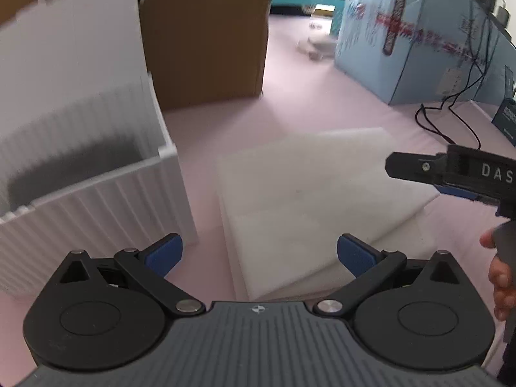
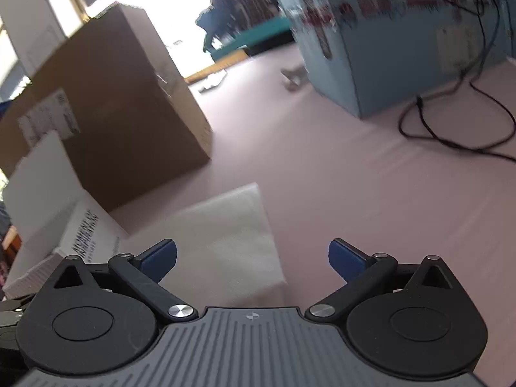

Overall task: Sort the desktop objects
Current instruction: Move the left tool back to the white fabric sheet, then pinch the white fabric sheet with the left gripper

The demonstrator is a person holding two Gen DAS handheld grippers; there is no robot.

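A stack of white foam sheets (image 1: 309,200) lies on the pink tabletop (image 1: 322,96), just ahead of my left gripper (image 1: 259,254), which is open with nothing between its blue pads. A white ribbed storage box (image 1: 90,174) stands to the left of the sheets, dark inside. My right gripper comes in from the right edge of the left wrist view as a black body (image 1: 451,171) over the foam's right side, a hand (image 1: 500,277) below it. In the right wrist view my right gripper (image 2: 253,259) is open and empty, above the foam sheets (image 2: 225,235).
A brown cardboard box (image 1: 206,32) stands behind the white box. A light blue printed carton (image 1: 403,38) sits at the back right, with black cables (image 1: 451,113) trailing onto the table. Small clear items (image 1: 316,42) lie far back. The cardboard box (image 2: 106,113) and cables (image 2: 451,129) also show in the right wrist view.
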